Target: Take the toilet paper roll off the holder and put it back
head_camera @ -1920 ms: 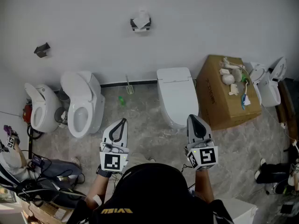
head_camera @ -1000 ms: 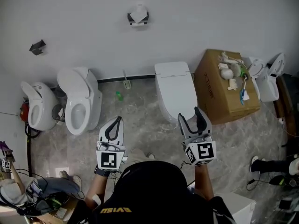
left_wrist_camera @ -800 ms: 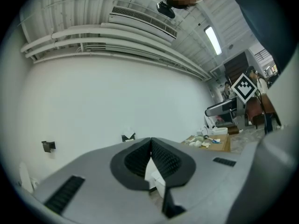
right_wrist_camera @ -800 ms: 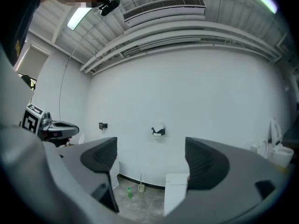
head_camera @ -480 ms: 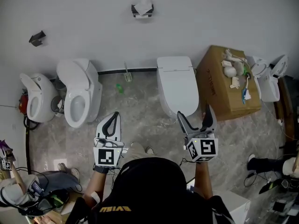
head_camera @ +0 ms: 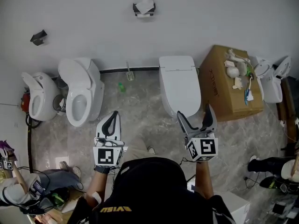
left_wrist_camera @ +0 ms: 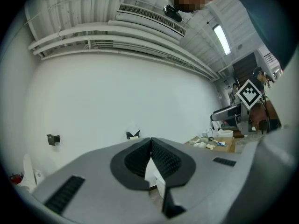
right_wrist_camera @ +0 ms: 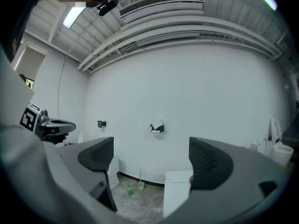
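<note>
The toilet paper roll (head_camera: 145,3) sits on its holder (head_camera: 136,8) on the white wall (head_camera: 210,13), well apart from both grippers. The right gripper (head_camera: 195,112) has just been opening its jaws; they stand wide, with nothing between them. The left gripper (head_camera: 114,114) has its jaws pressed together, empty.

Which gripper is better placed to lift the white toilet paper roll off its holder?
Probably right: the right gripper has just been opening its empty jaws toward the roll; left gripper is shut.
</note>
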Available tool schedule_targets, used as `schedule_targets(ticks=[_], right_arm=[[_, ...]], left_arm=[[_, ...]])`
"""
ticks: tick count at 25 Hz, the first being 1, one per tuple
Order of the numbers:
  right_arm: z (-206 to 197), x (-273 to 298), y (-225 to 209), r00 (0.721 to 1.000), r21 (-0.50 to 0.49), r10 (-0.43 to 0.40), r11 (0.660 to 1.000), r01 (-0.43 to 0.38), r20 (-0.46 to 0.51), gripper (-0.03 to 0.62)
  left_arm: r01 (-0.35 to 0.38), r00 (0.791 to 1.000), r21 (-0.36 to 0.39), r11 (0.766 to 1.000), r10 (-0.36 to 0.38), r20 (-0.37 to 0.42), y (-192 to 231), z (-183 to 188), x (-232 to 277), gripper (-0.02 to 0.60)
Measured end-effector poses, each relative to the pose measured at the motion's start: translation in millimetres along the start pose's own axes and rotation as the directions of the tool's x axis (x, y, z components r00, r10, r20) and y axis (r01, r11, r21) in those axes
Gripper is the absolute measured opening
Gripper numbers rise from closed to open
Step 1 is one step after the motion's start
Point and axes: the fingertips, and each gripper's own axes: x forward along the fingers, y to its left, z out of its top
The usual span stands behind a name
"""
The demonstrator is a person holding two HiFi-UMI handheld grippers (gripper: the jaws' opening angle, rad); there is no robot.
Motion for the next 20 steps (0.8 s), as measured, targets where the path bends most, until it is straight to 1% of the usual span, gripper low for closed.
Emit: schedule_targets(ticks=[2, 3, 7, 9, 12, 16, 18, 20], right_arm=[[-1, 4, -3, 1.000, 0.007, 0.007, 1.000, -0.007, -0.009, 0.495], [-1, 6, -4, 1.000, 0.007, 0.014, 1.000, -0.014, -0.013, 0.495], [-5, 24, -7, 0.999, -0.003, 0.031, 1.000, -0.031, -0.029, 0.495], [-7, 37, -5, 0.999, -0.002, 0.035, 0.999, -0.035, -0.038, 0.495], [-10, 61, 4, 0.997, -0.014, 0.056, 0.998, -0.057, -0.056, 0.495], [-6, 103, 13, 0.996, -0.022, 0.059, 0.998, -0.061, -0.067, 0.495], [5, 135, 15, 0.996, -0.025, 0.050, 0.998, -0.052, -0.069, 0.495], [21, 171, 18, 0.997, -0.035, 0.040, 0.998, -0.042, -0.067, 0.494]], left_arm=[[0.008, 0.999, 0.026, 1.000, -0.007, -0.032, -1, -3, 3, 0.011], [0.011, 0.999, 0.026, 1.000, -0.010, -0.034, -2, -3, 5, 0.011], [-0.008, 1.000, -0.016, 1.000, 0.008, -0.011, 3, 1, 19, 0.011], [-0.004, 0.999, -0.013, 1.000, 0.004, -0.035, 12, -9, 27, 0.011], [0.023, 0.997, -0.006, 1.000, -0.023, -0.079, 23, -28, 46, 0.011], [0.056, 0.997, -0.022, 0.998, -0.058, -0.049, 39, -27, 85, 0.011], [0.071, 0.997, -0.035, 0.997, -0.072, -0.029, 59, -20, 113, 0.011], [0.090, 0.996, -0.036, 0.995, -0.091, -0.027, 84, -15, 142, 0.011]])
